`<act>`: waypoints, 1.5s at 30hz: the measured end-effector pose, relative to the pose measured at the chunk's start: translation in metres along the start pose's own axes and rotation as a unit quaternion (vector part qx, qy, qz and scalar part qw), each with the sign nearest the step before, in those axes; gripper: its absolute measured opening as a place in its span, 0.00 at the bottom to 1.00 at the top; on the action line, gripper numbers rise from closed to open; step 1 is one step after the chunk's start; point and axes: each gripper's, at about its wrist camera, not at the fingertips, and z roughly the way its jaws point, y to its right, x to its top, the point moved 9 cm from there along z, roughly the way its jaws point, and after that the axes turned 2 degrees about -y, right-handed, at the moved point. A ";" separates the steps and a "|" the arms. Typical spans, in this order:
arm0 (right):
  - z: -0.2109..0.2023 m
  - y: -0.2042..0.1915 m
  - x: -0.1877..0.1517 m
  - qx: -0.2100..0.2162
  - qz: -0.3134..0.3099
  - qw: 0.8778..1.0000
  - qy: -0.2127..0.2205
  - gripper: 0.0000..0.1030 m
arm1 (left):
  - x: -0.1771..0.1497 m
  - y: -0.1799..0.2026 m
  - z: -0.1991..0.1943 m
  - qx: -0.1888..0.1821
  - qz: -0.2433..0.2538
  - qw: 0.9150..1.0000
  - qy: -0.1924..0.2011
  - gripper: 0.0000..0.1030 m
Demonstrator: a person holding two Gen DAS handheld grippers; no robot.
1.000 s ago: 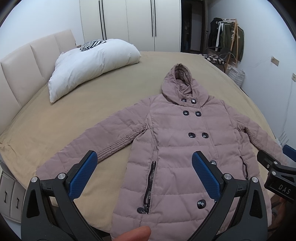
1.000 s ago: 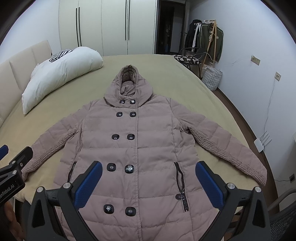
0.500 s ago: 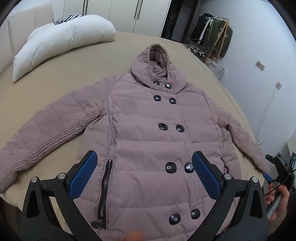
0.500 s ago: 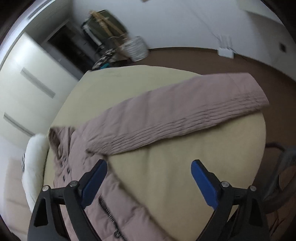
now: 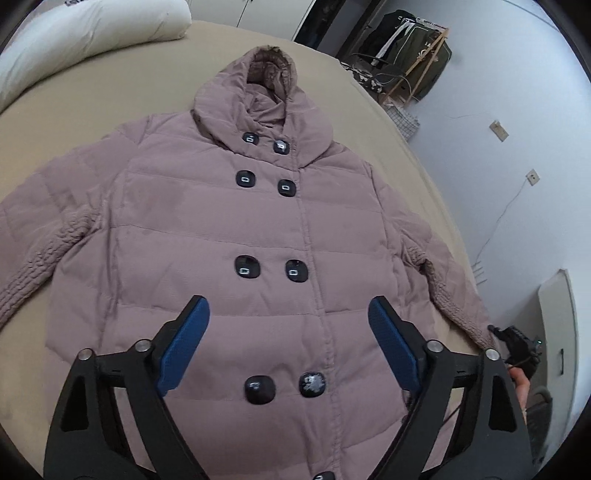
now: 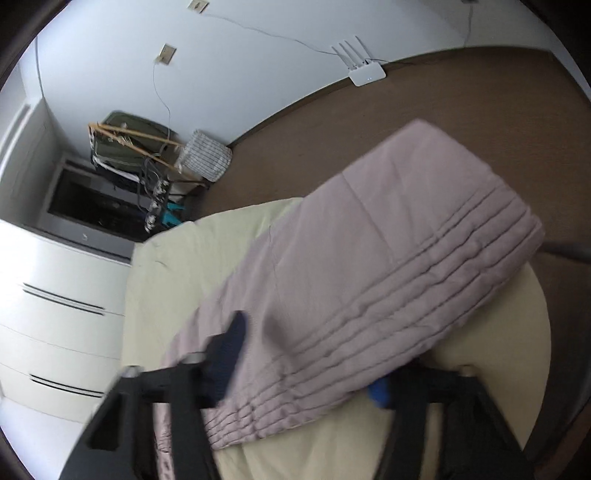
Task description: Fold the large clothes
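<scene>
A dusty-pink hooded quilted coat [image 5: 258, 221] with dark buttons lies face up, spread flat on the beige bed [image 5: 92, 110]. My left gripper [image 5: 288, 343] hovers over its lower front. Its jaws are closing, with the blue pads still wide apart and nothing pinched between them. My right gripper [image 6: 306, 369] is at the coat's right sleeve [image 6: 388, 258] near the cuff, by the bed's edge. Its jaws are closing with the sleeve between them. One pad [image 6: 229, 347] presses the sleeve's side and the other is half hidden under the fabric. In the left wrist view, the right gripper [image 5: 517, 347] shows at that cuff.
A white pillow [image 5: 92, 33] lies at the head of the bed. Beyond the bed's right side are a clothes rack [image 5: 406, 55], a wire basket [image 6: 207, 160], brown floor and a white router [image 6: 367, 75]. White wardrobe doors [image 6: 55, 295] stand past the far end.
The left gripper has moved in lower over the coat's front and its pads have narrowed. The right gripper swung to the right sleeve, rolled over, and its pads have come together around the sleeve.
</scene>
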 end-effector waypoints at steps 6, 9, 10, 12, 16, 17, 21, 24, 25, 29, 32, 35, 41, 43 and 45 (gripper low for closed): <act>-0.016 -0.110 0.007 -0.012 -0.177 0.983 0.041 0.16 | 0.024 -0.013 0.015 -0.044 -0.043 0.998 -0.001 0.72; -0.021 -0.201 -0.037 0.000 -0.337 0.940 0.056 0.14 | 0.037 -0.029 0.017 -0.076 -0.084 0.994 0.000 0.72; -0.021 -0.235 -0.066 0.008 -0.403 0.913 0.059 0.13 | 0.041 -0.036 0.016 -0.084 -0.095 0.992 0.004 0.72; -0.017 -0.284 -0.133 0.019 -0.513 0.856 0.056 0.13 | 0.049 -0.049 0.015 -0.099 -0.116 0.988 0.010 0.72; 0.007 -0.328 -0.263 0.037 -0.667 0.743 0.037 0.12 | 0.053 -0.074 0.017 -0.141 -0.160 0.977 0.010 0.72; 0.015 -0.330 -0.283 0.036 -0.688 0.724 0.034 0.12 | 0.052 -0.080 0.020 -0.149 -0.172 0.974 0.005 0.72; 0.057 -0.304 -0.366 0.019 -0.769 0.639 0.002 0.13 | 0.043 -0.095 0.036 -0.180 -0.205 0.962 -0.023 0.75; 0.062 -0.283 -0.389 0.011 -0.784 0.621 -0.006 0.13 | 0.040 -0.097 0.050 -0.208 -0.234 0.949 -0.045 0.78; 0.059 -0.281 -0.388 0.013 -0.784 0.620 -0.006 0.13 | 0.040 -0.096 0.056 -0.212 -0.239 0.946 -0.052 0.79; 0.052 -0.277 -0.396 0.027 -0.780 0.625 0.001 0.13 | 0.046 -0.083 0.079 -0.224 -0.238 0.942 -0.078 0.82; 0.046 -0.279 -0.410 0.039 -0.786 0.617 0.002 0.13 | 0.054 -0.068 0.092 -0.238 -0.225 0.941 -0.091 0.82; 0.049 -0.269 -0.423 0.048 -0.788 0.614 -0.008 0.14 | 0.061 -0.058 0.102 -0.242 -0.224 0.939 -0.096 0.71; 0.038 -0.264 -0.424 0.073 -0.767 0.636 -0.046 0.83 | 0.080 -0.052 0.106 -0.245 -0.209 0.941 -0.101 0.19; 0.025 -0.264 -0.407 0.085 -0.738 0.668 -0.051 0.84 | 0.097 -0.062 0.094 -0.249 -0.217 0.941 -0.078 0.18; 0.014 -0.259 -0.377 0.108 -0.663 0.735 -0.093 0.84 | 0.118 -0.081 0.076 -0.249 -0.228 0.940 -0.044 0.18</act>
